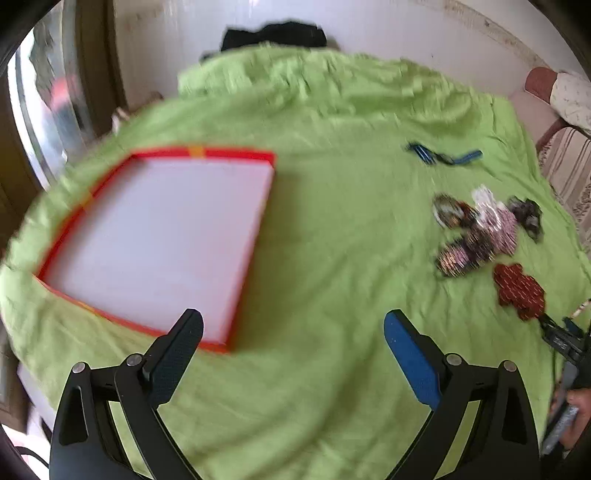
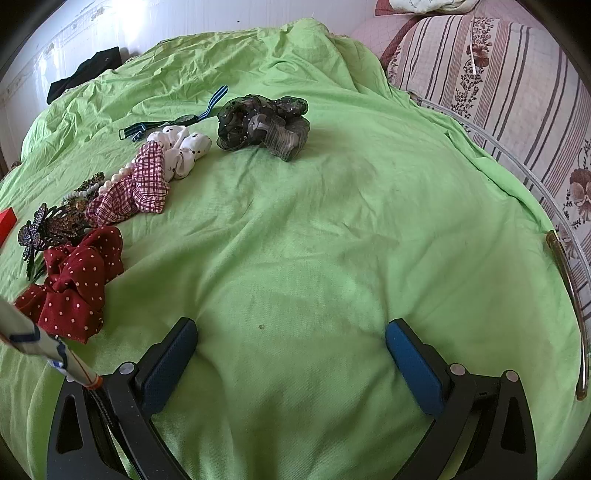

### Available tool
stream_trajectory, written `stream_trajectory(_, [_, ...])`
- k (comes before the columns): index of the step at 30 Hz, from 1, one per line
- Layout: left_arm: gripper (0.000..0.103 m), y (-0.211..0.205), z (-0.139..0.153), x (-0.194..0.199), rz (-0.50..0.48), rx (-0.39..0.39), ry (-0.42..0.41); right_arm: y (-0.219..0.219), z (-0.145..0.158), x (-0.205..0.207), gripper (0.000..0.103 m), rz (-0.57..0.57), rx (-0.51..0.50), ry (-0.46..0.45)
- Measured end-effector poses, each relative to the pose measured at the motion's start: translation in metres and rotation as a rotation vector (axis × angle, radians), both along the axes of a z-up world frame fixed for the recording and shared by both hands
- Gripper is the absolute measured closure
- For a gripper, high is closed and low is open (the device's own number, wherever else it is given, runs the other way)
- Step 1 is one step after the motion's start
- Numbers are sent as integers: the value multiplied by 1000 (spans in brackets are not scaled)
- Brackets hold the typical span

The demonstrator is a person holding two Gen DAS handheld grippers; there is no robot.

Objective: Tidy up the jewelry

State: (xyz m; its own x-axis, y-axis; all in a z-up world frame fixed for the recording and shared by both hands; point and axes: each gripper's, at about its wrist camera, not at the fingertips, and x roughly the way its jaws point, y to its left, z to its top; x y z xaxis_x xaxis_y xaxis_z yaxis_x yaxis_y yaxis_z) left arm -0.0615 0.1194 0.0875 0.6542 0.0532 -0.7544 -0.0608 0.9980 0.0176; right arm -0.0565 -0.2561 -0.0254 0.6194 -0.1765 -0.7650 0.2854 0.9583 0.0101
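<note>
With nothing yet sorted, both tools, left tool (image 1: 293, 332) and right tool (image 2: 291, 341), hover wide open and empty over the bed (image 2: 332, 221); jewelry (image 2: 122, 192) lies heaped right of the tray (image 1: 159, 236), awaiting transfer.

Bright, soft daylight fills both views, with glare washing out the white wall (image 2: 122, 33) at the top. The left wrist view is smeared by motion blur, while the right is sharp. Fisheye bending curves the green sheet (image 2: 332, 221), and black corners frame each picture.
</note>
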Motion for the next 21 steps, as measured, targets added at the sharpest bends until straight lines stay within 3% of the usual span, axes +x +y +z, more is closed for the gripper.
stream_trajectory(6, [7, 26, -21, 36, 59, 46, 90, 0, 0, 1, 0, 1, 0, 0])
stream_trajectory(8, [29, 32, -37, 39, 81, 17, 147, 0, 0, 1, 0, 1, 0, 0])
stream_trajectory(9, [45, 35, -43, 38, 94, 21, 173, 0, 0, 1, 0, 0, 0, 0])
stream_trajectory(10, [49, 38, -43, 38, 93, 37, 175, 0, 0, 1, 0, 0, 0, 0])
stream_trajectory(17, [49, 26, -27, 7, 65, 66, 131, 0, 0, 0, 0, 7, 8, 12])
stream_trajectory(21, [46, 19, 0, -12, 47, 11, 86, -1, 3, -4, 0, 34, 22, 52])
